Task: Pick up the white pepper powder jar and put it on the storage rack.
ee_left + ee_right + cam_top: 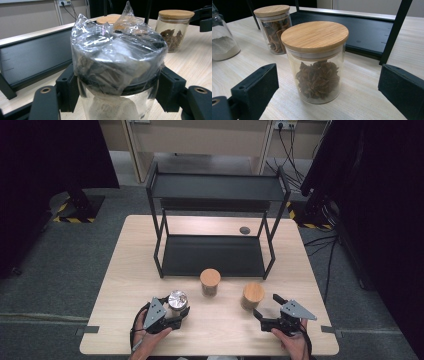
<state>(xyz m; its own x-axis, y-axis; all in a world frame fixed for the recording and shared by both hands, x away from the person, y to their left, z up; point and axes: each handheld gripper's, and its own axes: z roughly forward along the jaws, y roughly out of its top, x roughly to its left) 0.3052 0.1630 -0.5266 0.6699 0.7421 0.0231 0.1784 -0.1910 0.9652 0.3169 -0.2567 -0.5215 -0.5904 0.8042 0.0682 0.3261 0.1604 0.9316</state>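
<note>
jar [117, 75] with plastic-wrapped lid, near table [220, 330] edge | left gripper [172, 312] clamped on it below lid | right gripper [267, 307] open, unclosed, facing wooden-lid jar [317, 62] | lift straight, keep upright

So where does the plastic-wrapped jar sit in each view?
High view: plastic-wrapped jar at lower left, in the left hand-held gripper.
Left gripper view: centre, clamped between the jaws.
Right gripper view: far left edge.
Shared landmark: black shelf rack.
</note>
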